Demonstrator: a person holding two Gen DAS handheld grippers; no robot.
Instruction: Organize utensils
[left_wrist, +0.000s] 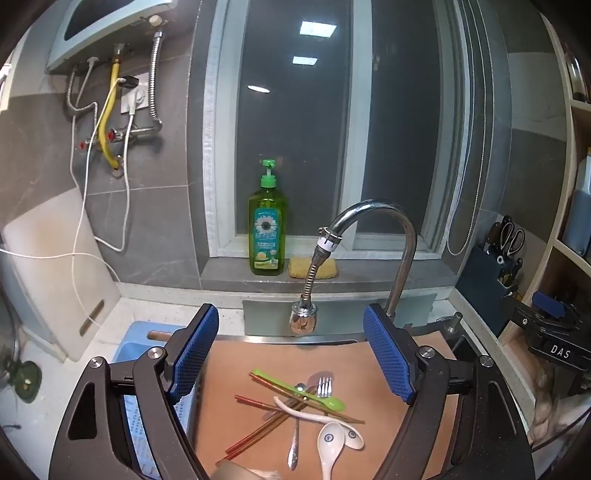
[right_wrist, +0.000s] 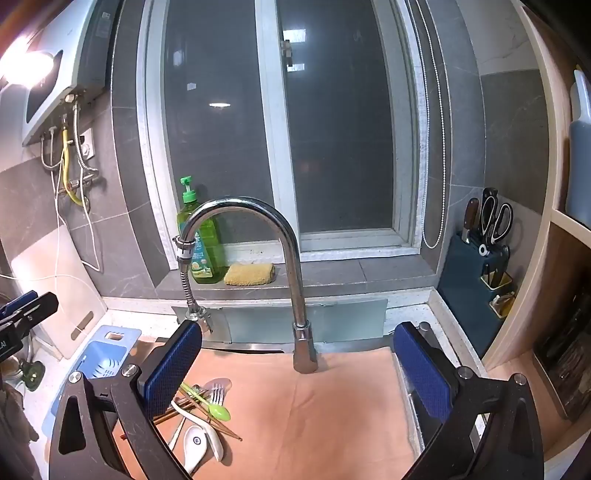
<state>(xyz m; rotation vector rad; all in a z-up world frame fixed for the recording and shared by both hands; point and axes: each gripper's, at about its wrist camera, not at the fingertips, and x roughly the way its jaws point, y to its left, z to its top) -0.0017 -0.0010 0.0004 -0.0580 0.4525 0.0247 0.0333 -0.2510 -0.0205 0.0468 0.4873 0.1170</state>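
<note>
A heap of utensils lies on an orange mat (left_wrist: 388, 435) over the sink. In it are a green plastic spoon (left_wrist: 306, 392), a metal fork (left_wrist: 324, 387), brown and red chopsticks (left_wrist: 258, 434), a metal spoon (left_wrist: 294, 443) and two white ceramic spoons (left_wrist: 328, 441). My left gripper (left_wrist: 291, 350) hangs above and behind the heap, open, nothing between its blue pads. My right gripper (right_wrist: 297, 369) is open over the bare mat (right_wrist: 314, 417), the heap (right_wrist: 201, 413) lying below its left finger. The green spoon (right_wrist: 216, 410) and white spoons (right_wrist: 195, 439) show there too.
A blue slotted basket (left_wrist: 136, 350) stands left of the mat, also seen as the basket (right_wrist: 99, 362) in the right view. A chrome faucet (right_wrist: 291, 258) with a hose nozzle (left_wrist: 304, 314) arches over the mat. Soap bottle (left_wrist: 266, 236), sponge (left_wrist: 314, 267), cutting board (left_wrist: 55, 273), knife block (right_wrist: 476, 280) line the back.
</note>
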